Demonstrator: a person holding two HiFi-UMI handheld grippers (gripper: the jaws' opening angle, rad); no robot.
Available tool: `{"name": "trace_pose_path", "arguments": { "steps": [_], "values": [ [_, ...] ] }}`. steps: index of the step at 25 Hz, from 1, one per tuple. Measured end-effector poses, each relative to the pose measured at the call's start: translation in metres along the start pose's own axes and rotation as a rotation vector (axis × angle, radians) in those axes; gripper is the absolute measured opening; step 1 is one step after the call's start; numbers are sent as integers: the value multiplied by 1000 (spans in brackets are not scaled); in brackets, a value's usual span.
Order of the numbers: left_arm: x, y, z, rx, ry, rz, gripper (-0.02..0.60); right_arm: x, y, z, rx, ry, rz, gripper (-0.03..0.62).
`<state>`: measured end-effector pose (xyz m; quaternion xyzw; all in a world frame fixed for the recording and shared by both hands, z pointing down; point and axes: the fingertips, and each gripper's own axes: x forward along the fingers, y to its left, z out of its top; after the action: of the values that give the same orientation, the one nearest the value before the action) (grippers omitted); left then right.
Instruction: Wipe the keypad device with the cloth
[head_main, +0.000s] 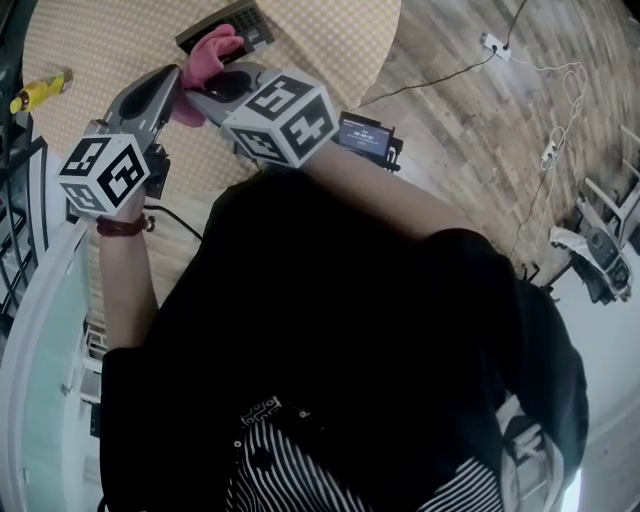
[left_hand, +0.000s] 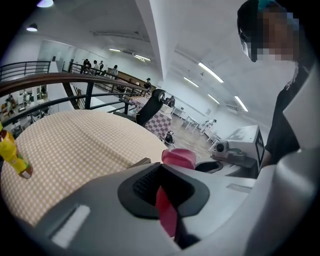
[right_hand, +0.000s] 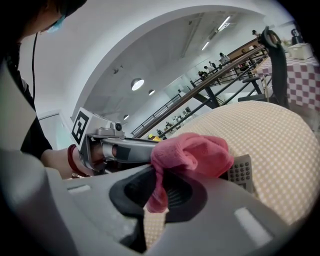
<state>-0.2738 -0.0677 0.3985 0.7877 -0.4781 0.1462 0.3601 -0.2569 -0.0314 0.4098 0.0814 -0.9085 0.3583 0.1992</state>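
The dark keypad device (head_main: 228, 24) lies on the round checkered table (head_main: 320, 40), at its far side. The pink cloth (head_main: 205, 55) is bunched just in front of the device and overlaps its near edge. My left gripper (head_main: 172, 82) and right gripper (head_main: 197, 93) meet at the cloth, and each is shut on a fold of it. In the left gripper view a strip of the cloth (left_hand: 166, 210) is pinched in the left gripper (left_hand: 167, 200). In the right gripper view the cloth (right_hand: 192, 155) bulges above the right gripper (right_hand: 160, 195), with the keypad (right_hand: 242, 172) behind.
A yellow bottle (head_main: 40, 90) lies near the table's left edge. A small black device with a lit screen (head_main: 365, 135) sits at the table's near right edge. Cables and a power strip (head_main: 495, 45) lie on the wooden floor. A railing (left_hand: 60, 82) runs behind the table.
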Motion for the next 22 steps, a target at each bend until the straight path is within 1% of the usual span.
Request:
{"name": "trace_pose_path", "arguments": {
  "steps": [6, 12, 16, 22],
  "values": [
    [20, 9, 19, 28, 10, -7, 5, 0, -13, 14, 9, -29, -19, 43],
    [35, 18, 21, 54, 58, -21, 5, 5, -25, 16, 10, -19, -41, 43],
    [50, 26, 27, 90, 62, -19, 5, 10, -37, 18, 26, -22, -57, 43],
    [78, 39, 26, 109, 128, 0, 5, 18, -57, 11, 47, -13, -86, 43]
  ]
}}
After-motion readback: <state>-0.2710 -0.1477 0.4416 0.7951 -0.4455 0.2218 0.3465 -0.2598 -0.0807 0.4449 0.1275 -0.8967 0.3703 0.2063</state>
